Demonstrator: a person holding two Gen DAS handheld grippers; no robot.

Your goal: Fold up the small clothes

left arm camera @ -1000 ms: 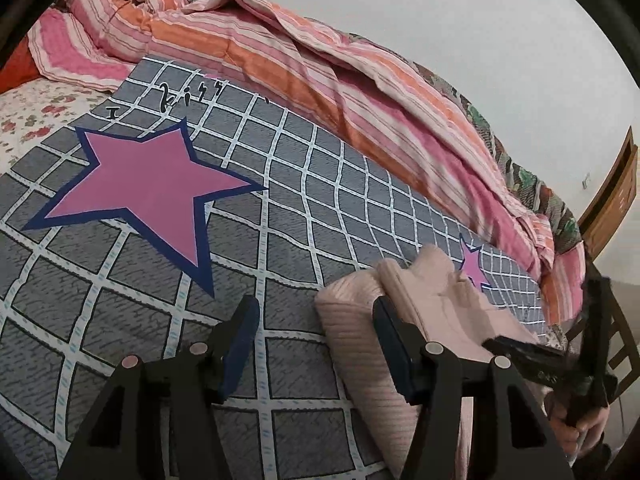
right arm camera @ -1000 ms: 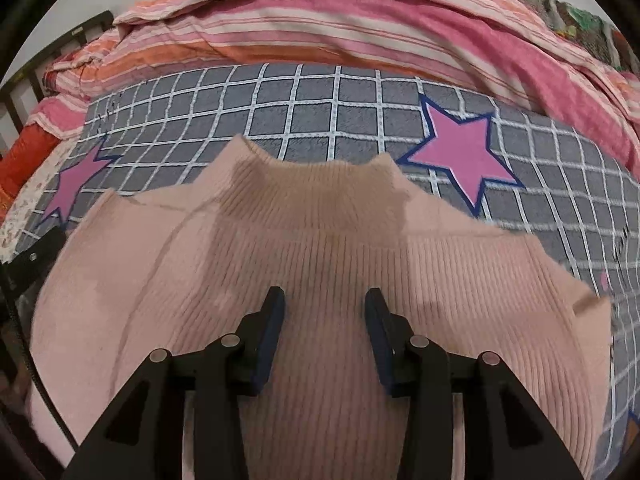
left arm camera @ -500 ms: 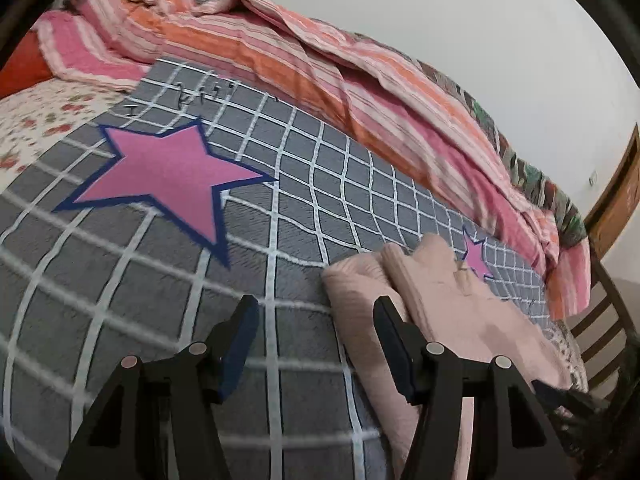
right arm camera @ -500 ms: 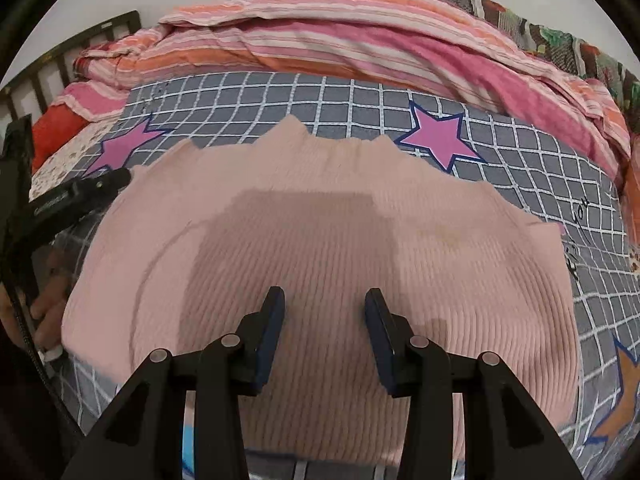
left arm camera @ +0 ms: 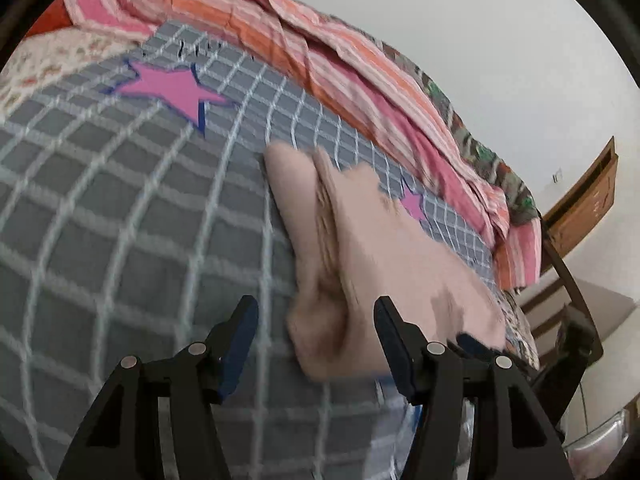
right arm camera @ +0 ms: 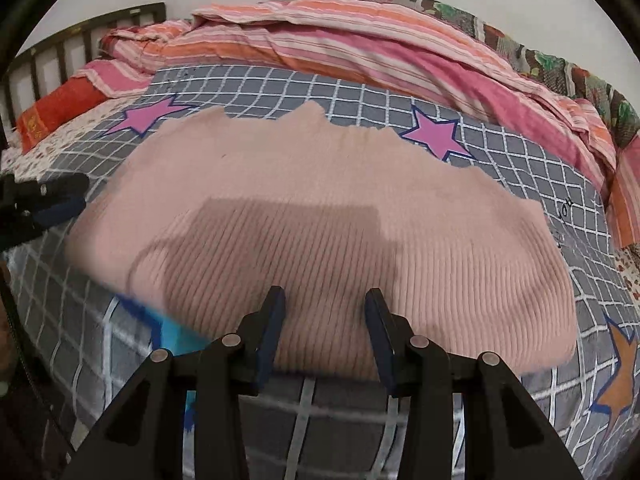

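The pink sweater (right arm camera: 340, 216) lies folded on the grey checked blanket (right arm camera: 520, 168), its left edge blurred and its near hem partly cut off by the right gripper (right arm camera: 325, 312), whose jaws stand apart above it, holding nothing. The left gripper (left arm camera: 316, 320) is likewise spread wide at the sweater's (left arm camera: 360, 248) end, gripping nothing, and that whole view is smeared. Something blue (right arm camera: 172, 332) peeks from under the sweater; what it is cannot be made out.

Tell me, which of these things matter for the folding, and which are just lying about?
For the job:
pink ribbed sweater
left gripper, jaws open
right gripper, jaws open

Lying about:
grey star-print blanket
striped quilt
red pillow
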